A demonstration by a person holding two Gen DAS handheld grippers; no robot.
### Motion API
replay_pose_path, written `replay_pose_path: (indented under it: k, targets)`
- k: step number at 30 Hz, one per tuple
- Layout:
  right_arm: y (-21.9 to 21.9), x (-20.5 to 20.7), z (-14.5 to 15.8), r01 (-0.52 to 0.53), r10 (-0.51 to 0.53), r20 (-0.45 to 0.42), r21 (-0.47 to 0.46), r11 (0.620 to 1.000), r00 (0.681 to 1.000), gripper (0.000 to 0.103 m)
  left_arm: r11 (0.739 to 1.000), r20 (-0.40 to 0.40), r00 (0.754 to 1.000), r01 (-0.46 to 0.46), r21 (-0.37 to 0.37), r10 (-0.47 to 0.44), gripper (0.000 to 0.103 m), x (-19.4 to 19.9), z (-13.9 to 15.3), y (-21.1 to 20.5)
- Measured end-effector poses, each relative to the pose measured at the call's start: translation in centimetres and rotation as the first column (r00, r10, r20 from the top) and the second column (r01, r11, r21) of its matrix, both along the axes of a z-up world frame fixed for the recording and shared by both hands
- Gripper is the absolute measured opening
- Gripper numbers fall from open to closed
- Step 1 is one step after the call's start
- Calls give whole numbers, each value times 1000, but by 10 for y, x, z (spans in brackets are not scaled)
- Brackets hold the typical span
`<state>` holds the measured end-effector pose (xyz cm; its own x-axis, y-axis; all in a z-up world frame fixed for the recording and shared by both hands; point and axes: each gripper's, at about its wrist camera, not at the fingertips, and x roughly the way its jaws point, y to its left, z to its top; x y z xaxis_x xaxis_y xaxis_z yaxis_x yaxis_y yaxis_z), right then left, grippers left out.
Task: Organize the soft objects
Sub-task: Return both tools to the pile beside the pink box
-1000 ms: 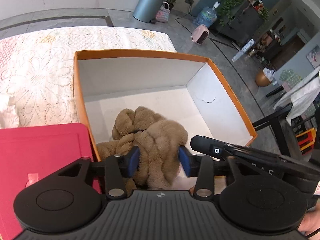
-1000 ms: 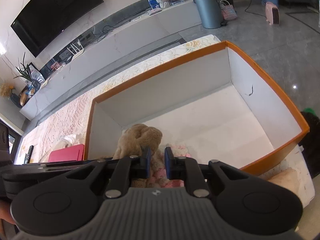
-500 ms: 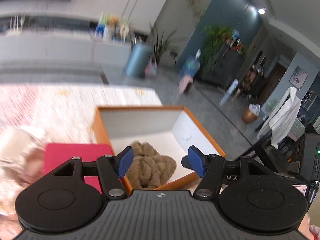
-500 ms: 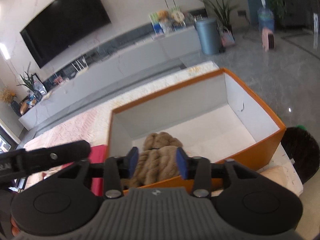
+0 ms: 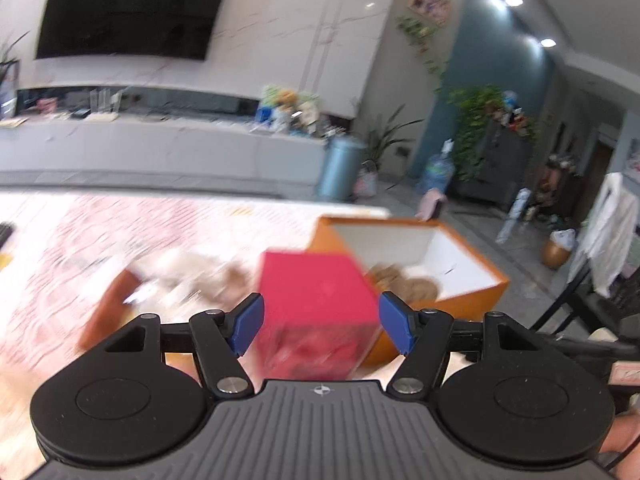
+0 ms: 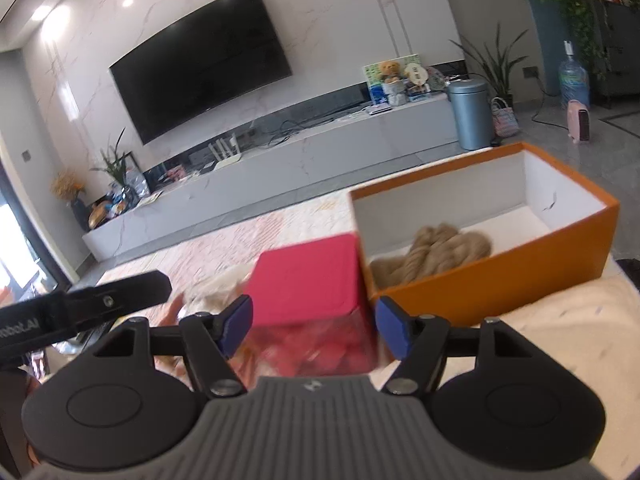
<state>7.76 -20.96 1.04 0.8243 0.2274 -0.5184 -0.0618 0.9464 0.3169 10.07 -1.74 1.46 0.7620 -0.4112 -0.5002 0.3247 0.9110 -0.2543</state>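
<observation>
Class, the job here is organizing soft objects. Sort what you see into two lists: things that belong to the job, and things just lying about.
Belongs to the job:
- orange box
- tan knitted item inside it
- red box
- blurred soft pile on the lace tablecloth

Just lying about:
- television
- blue bin
- water bottle
- pink heater

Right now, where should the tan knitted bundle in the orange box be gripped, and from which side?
Probably from above, on the humped top of the tan knitted bundle: the walls of the orange box block a side approach, and its thick twisted folds give the pads something to pinch.
</observation>
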Motion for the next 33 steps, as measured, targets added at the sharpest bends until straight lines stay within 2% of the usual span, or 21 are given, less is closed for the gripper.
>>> replay_pose_path:
  k: [5,11,20,33]
  targets:
    - [27,-7,-13,-28,28,-30,-15,999,999,70,999,-86,995,-53,10,54,76,1,-19,30]
    - [54,-10,-21,-74,70,-52,-76,994,996,73,996,-136,987,-91,-1,90,75,6,-33,54]
    - [76,0,-33,-105,92,-89,-146,984,992,73,996,-146,985,-90,-4,89,75,0,-56,74]
    - [103,32,-53,-163,138,-134,-207,964,981,72,996,-147,985,-89,21,91,75,12,-70,89]
